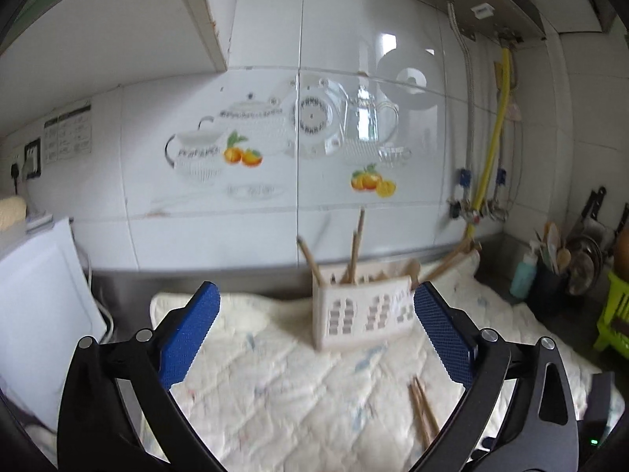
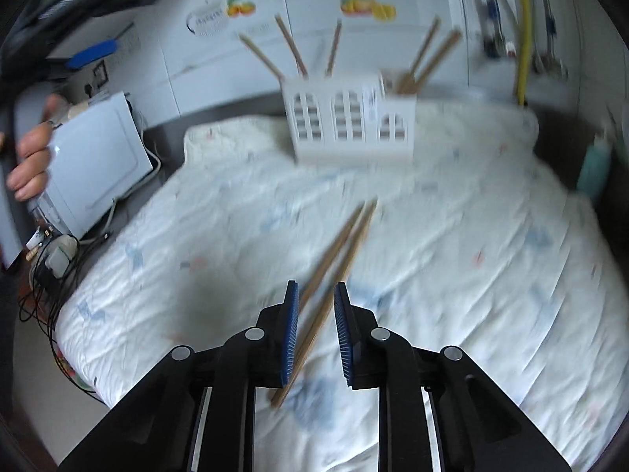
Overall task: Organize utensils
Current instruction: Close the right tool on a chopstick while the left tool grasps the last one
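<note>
A white slotted utensil holder (image 1: 363, 310) (image 2: 350, 120) stands on a white quilted cloth (image 2: 452, 244) near the wall, with several wooden chopsticks and a spoon sticking out of it. A pair of wooden chopsticks (image 2: 334, 271) (image 1: 422, 413) lies loose on the cloth in front of it. My right gripper (image 2: 316, 295) hovers just over the near end of this pair; its jaws stand a little apart with the sticks between them, not clamped. My left gripper (image 1: 314, 295) is wide open and empty, held above the cloth facing the holder.
A white appliance (image 2: 94, 161) with cables stands at the cloth's left. A teal bottle (image 1: 523, 273), a dark utensil pot (image 1: 552, 271) and a green rack (image 1: 615, 314) are at the right. The tiled wall with a yellow pipe (image 1: 493, 137) is behind.
</note>
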`<action>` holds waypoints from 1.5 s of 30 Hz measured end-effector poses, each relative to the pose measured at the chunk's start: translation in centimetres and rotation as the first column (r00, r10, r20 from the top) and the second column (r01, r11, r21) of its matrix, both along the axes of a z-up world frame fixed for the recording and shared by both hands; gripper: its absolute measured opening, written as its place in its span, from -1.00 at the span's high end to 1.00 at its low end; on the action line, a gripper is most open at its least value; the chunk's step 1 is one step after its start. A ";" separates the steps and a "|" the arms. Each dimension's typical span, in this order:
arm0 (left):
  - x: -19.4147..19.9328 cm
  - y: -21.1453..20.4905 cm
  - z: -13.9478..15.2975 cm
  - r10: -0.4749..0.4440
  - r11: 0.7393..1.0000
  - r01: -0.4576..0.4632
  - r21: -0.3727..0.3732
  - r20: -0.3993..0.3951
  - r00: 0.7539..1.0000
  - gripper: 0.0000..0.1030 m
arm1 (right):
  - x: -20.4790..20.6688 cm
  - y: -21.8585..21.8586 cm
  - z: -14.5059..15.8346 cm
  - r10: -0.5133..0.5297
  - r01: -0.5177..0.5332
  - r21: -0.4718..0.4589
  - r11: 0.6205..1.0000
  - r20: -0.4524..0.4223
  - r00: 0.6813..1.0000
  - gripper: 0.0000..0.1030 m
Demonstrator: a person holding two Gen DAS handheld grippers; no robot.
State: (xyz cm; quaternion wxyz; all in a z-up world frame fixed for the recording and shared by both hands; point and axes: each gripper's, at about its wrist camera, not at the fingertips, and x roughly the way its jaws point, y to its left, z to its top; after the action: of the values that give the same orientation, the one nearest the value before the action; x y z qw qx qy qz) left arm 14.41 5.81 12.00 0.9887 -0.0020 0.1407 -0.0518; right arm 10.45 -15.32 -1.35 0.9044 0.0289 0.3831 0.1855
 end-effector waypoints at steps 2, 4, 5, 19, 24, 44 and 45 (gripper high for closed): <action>-1.3 0.2 -1.4 0.019 1.000 -0.019 0.004 -0.023 1.000 -0.90 | -0.4 0.5 -1.2 -0.017 0.017 0.010 1.000 -0.027 0.999 0.70; -2.1 0.3 -2.6 0.033 0.999 -0.033 0.010 -0.039 0.999 -0.90 | -0.5 0.8 -2.0 -0.029 0.031 0.031 0.999 -0.056 0.998 0.74; -2.6 0.4 -3.3 0.034 0.999 -0.034 0.010 -0.049 0.998 -0.90 | -0.5 0.9 -2.2 -0.035 0.036 0.026 0.999 -0.057 0.998 0.74; -5.6 1.1 -8.3 0.095 0.995 -0.089 0.055 -0.110 0.989 -0.90 | 1.1 1.5 -4.4 -0.129 0.133 0.028 0.991 -0.127 0.984 0.78; -6.2 0.9 -9.3 0.077 0.997 -0.072 0.037 -0.137 0.988 -0.90 | 0.9 1.0 -4.2 -0.146 0.151 0.031 0.988 -0.120 0.982 0.82; -6.4 -8.2 -17.5 -0.173 0.984 0.180 -0.013 -0.362 0.916 0.00 | -2.0 -4.8 -4.4 -0.140 0.142 0.020 0.990 -0.072 0.988 0.85; -6.1 -8.7 -17.9 -0.185 0.981 0.193 -0.016 -0.376 0.908 0.07 | -2.1 -4.9 -4.4 -0.139 0.141 0.025 0.990 -0.072 0.988 0.85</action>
State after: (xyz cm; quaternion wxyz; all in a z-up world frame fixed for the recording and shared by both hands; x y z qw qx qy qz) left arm 8.27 -2.87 -5.92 0.9337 0.0122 0.3273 -0.1443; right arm 8.38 -20.26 -5.78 0.9008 0.0757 0.4086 0.1260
